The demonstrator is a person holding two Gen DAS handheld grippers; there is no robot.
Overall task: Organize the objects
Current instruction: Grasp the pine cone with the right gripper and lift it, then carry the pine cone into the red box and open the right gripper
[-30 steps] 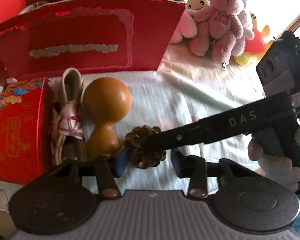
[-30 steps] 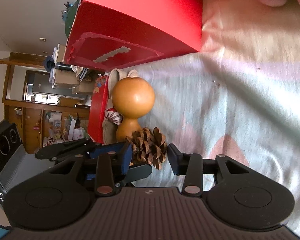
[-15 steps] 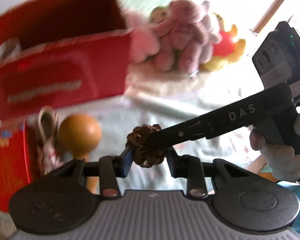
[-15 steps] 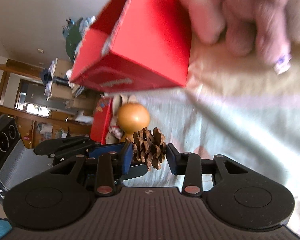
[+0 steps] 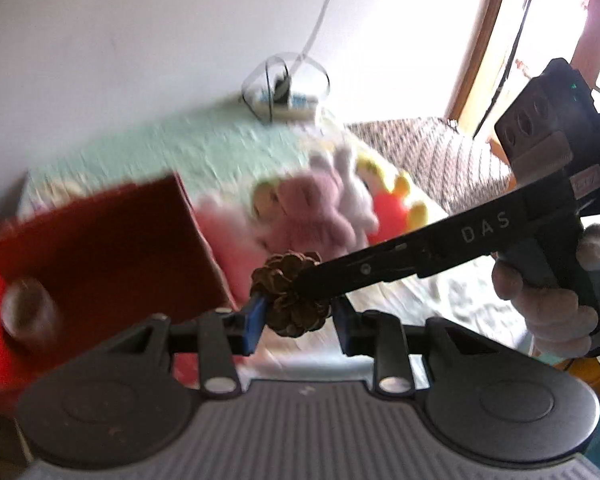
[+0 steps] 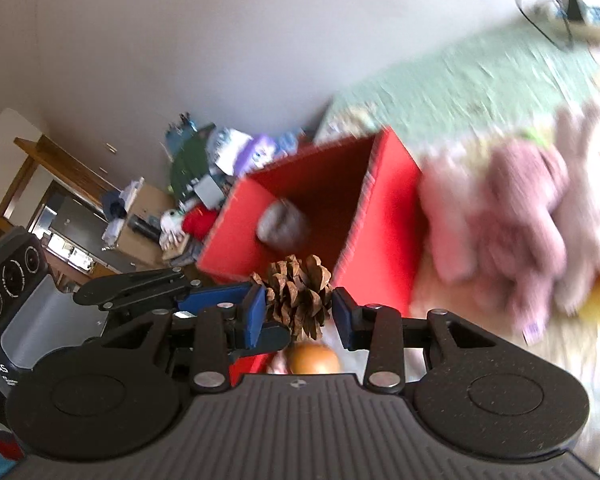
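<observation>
A brown pine cone (image 5: 289, 294) (image 6: 295, 296) is held in the air between both grippers. My left gripper (image 5: 295, 320) is shut on the pine cone, and my right gripper (image 6: 297, 314) is shut on it from the crossing direction. The right gripper shows in the left wrist view (image 5: 380, 272) as a black arm marked DAS. The left gripper shows in the right wrist view (image 6: 219, 300) at the left. The open red box (image 5: 99, 248) (image 6: 324, 208) lies ahead and below, with a grey round object (image 6: 281, 224) inside. The view is blurred.
Pink and yellow plush toys (image 5: 324, 208) (image 6: 532, 216) lie right of the box on the pale cloth. An orange gourd (image 6: 312, 360) shows below the pine cone. A coiled cable and power strip (image 5: 283, 92) sit at the far edge by the wall.
Both grippers have lifted the pine cone up off the cloth and tilted upward. The open top of the red box has come into view, and the gourd has dropped below.
</observation>
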